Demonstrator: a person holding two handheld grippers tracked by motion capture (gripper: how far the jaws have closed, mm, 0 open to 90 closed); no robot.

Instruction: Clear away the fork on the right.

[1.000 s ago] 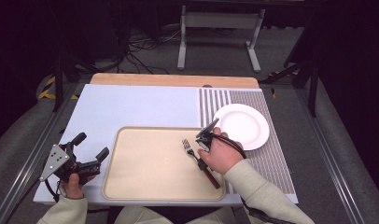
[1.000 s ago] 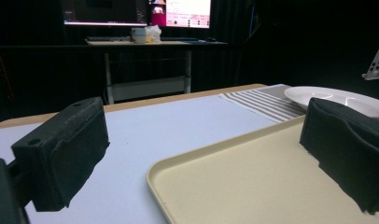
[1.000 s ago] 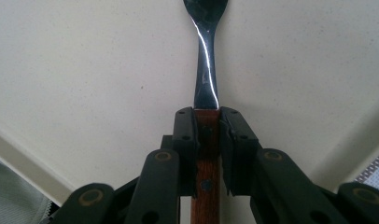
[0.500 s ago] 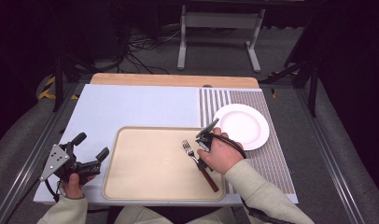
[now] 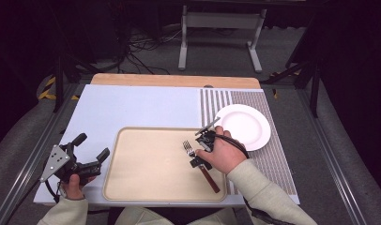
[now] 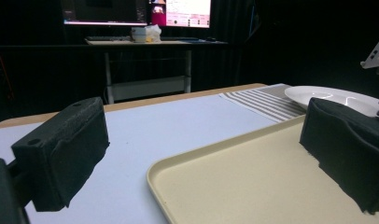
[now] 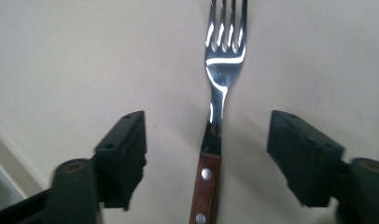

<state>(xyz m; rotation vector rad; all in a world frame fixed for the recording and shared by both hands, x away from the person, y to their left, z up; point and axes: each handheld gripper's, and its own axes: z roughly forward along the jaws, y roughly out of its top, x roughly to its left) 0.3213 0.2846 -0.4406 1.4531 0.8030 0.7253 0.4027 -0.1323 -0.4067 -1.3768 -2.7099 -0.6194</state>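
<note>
Fork (image 7: 221,93) lies flat between the right gripper (image 7: 208,154) jaws, which have just been opening and stand clear of its wooden handle. Fork rests on the tray (image 5: 146,187), right half. Left gripper (image 5: 85,157), jaws open, sits just left of the tray; plate (image 5: 245,125) beyond its right corner.

High view overhead, facing forward-down, 2 tongs views low, close, sharing tray (image 5: 132,187)
</note>
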